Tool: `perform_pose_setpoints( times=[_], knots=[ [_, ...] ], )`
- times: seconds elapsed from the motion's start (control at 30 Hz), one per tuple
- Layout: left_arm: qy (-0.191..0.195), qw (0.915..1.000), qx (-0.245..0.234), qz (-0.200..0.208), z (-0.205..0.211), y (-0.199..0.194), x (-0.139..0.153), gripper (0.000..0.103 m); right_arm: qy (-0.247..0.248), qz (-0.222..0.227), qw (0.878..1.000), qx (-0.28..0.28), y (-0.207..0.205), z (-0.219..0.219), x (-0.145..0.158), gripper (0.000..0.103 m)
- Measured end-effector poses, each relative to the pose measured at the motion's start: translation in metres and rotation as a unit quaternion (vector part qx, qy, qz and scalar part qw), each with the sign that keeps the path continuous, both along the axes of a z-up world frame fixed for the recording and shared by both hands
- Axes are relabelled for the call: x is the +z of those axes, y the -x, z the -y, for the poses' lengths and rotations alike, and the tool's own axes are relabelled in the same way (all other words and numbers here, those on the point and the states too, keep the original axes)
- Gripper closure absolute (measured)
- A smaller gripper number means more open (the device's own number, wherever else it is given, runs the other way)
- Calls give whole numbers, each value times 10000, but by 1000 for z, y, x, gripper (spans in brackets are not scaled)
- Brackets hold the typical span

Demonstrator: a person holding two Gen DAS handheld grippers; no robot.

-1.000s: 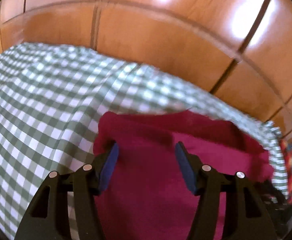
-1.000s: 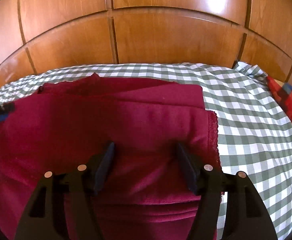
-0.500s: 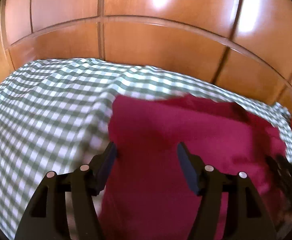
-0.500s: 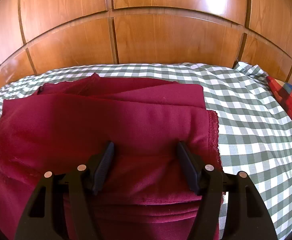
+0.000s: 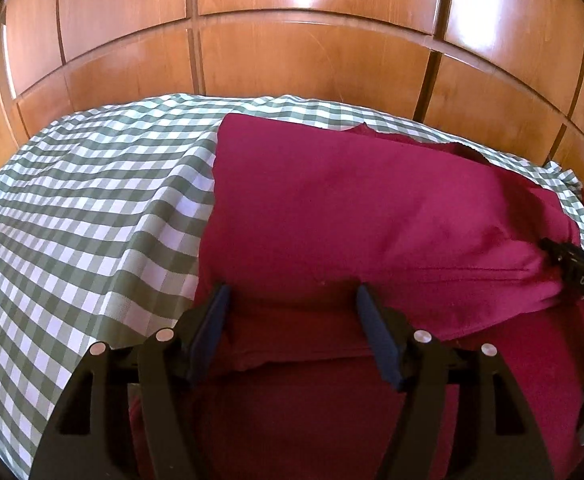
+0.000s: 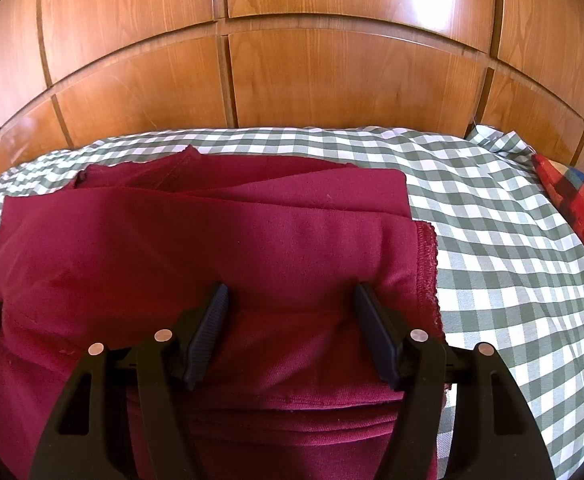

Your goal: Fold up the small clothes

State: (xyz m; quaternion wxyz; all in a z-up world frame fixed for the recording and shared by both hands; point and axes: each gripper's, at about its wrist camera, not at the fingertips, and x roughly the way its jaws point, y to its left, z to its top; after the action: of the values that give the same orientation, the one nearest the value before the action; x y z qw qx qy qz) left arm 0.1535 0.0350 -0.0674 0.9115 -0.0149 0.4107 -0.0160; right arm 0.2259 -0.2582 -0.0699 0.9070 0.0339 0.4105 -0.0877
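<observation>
The red garment (image 6: pixel 219 248) lies folded in layers on the checked sheet (image 6: pixel 492 240), filling the lower centre of both wrist views, with its stitched hem at centre right of the right view. A second ago my left view was blurred and showed only the garment's left corner; now it is sharp and squared over the left edge, so I judge one fold finished. My left gripper (image 5: pixel 292 312) has its jaws opening over the cloth, pinching nothing. My right gripper (image 6: pixel 289 312) stands wide and unchanged, cloth beneath but not clamped. Its tip shows at right edge of the left view. Wooden panels (image 5: pixel 312 60) fill the upper frame; a plaid cloth (image 6: pixel 572 200) sits far right.
</observation>
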Motion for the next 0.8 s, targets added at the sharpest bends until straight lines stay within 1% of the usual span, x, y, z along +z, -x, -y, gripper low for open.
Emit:
perform_pose_setpoints(
  times=[0.27,0.43,0.47,0.5,0.53,0.57,0.63,0.7,0.8],
  knots=[
    [31,10000,0,23,0,2,0,37,40,-5,10000,3,0,0,0,38],
    [20,10000,16,16,0,3,1,37,156,-40,9999,-5,-1,-2,0,37],
    [-18,10000,37,16,0,4,3,36,190,-59,9998,-16,-1,-3,1,36],
    [-68,9999,76,25,0,7,6,31,233,-97,9997,-34,-2,-3,2,35],
    [-98,9998,144,47,-2,12,11,30,282,-155,9995,-50,-2,-4,5,30],
    [-38,9999,138,62,-4,17,14,30,305,-210,9993,-36,-2,-5,7,25],
    [60,9999,98,90,-9,30,21,30,228,-298,9993,24,4,-5,15,18],
    [24,9998,68,193,-17,49,27,26,43,-237,9997,70,16,-3,24,18],
    [37,9998,15,199,-32,75,31,26,-182,-147,9997,96,40,4,34,16]
  ],
)
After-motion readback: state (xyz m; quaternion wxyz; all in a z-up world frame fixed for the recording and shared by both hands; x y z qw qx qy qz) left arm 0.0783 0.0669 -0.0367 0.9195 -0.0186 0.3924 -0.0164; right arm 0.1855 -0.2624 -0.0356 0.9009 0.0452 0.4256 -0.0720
